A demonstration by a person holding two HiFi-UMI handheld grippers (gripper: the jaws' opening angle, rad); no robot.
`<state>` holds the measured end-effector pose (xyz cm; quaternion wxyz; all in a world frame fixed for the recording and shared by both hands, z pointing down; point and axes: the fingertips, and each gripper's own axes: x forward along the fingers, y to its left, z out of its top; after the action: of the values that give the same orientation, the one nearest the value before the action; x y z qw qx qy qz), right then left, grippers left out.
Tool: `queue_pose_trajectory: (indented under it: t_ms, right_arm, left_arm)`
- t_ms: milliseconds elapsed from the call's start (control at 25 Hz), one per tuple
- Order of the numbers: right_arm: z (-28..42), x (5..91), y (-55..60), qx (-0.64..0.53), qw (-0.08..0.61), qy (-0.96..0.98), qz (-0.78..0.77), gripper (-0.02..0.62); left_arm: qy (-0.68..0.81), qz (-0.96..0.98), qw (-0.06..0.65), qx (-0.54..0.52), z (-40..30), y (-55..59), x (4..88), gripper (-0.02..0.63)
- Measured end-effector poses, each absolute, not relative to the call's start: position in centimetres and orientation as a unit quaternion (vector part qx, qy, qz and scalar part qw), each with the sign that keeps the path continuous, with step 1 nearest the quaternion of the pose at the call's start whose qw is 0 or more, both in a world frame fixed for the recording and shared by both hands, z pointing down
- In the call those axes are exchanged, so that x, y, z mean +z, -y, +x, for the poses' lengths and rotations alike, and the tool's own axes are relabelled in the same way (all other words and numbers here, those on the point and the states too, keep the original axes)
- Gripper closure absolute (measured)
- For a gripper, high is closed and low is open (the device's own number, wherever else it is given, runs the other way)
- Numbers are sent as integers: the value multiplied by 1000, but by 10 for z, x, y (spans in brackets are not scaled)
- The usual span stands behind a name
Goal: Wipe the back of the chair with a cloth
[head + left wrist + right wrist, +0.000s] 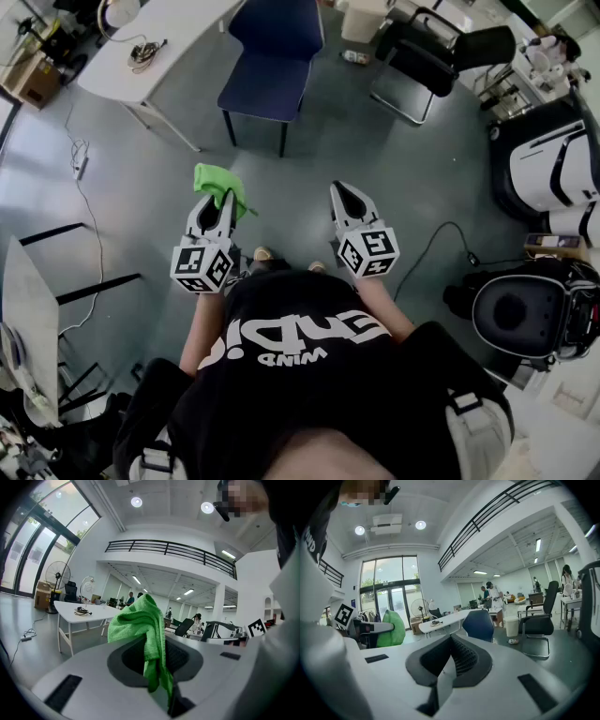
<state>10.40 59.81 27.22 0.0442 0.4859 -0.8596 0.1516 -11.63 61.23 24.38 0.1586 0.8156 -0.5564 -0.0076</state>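
A dark blue chair (272, 66) stands ahead of me on the grey floor, its back at the far side; it also shows small in the right gripper view as the blue chair (478, 625). My left gripper (225, 200) is shut on a bright green cloth (218, 183), which bunches up above the jaws as the green cloth (140, 625) in the left gripper view. My right gripper (345, 195) is shut with nothing in it, level with the left one. Both are held well short of the chair.
A white table (155, 42) stands left of the chair. A black office chair (441, 56) is at the back right. A white and black machine (553, 169) and a round black unit (520, 319) sit at the right. Cables (84, 216) trail over the floor at left.
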Motion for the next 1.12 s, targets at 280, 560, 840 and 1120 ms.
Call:
queue_pose_trajectory:
  t_ms: [280,560,840,1120]
  right_arm:
    - [85,270,-588,163,15,859,485,603]
    - [51,281,-575,166,21,847,505,603]
    - [24,290,-570,174,24,837,519,603]
    - [14,297,-537,173,29,830,530,603]
  left_arm:
    - [547,824,149,4,-131,-602,243,537]
    - [524,838,151,14,-164,-586,254,537]
    - [500,853,150,6,-180,-564,253,537]
    - [494,857,146,3,-196,-528,259,537]
